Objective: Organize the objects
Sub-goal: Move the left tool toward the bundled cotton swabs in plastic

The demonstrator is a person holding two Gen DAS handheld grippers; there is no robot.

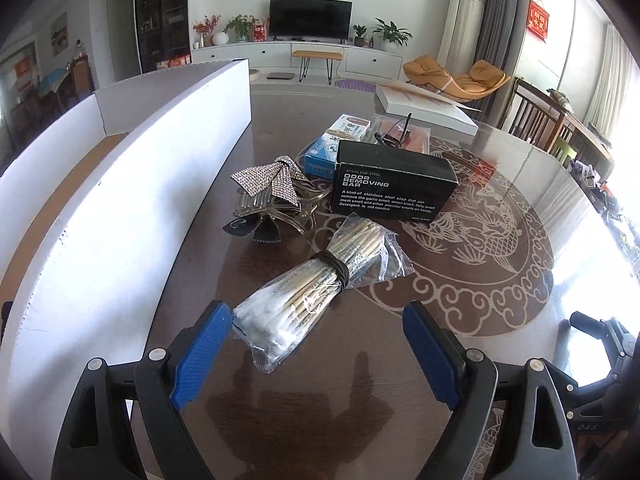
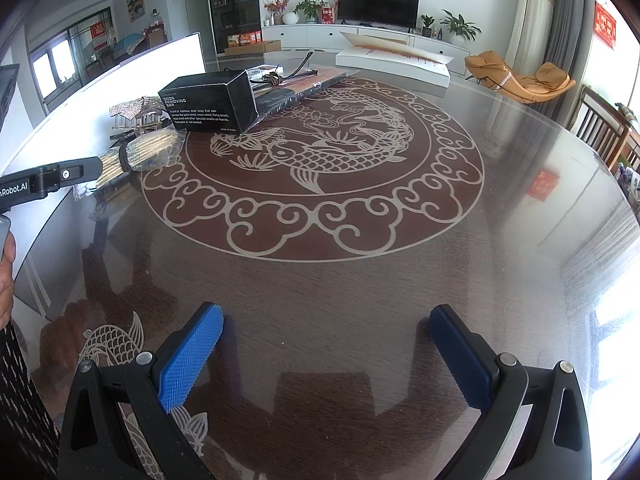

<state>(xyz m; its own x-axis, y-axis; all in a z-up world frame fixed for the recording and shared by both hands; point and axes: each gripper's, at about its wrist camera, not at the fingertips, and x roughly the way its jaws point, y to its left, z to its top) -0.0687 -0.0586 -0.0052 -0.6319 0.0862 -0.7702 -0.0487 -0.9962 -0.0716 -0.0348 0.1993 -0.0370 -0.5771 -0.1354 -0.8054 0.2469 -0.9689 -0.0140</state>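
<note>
The left gripper (image 1: 318, 344), jaws spread, frames one end of a bagged cotton-swab bundle (image 1: 320, 280) at centre frame on the glass table (image 1: 500, 320); the right gripper (image 2: 326, 356), also spread, holds nothing.
</note>
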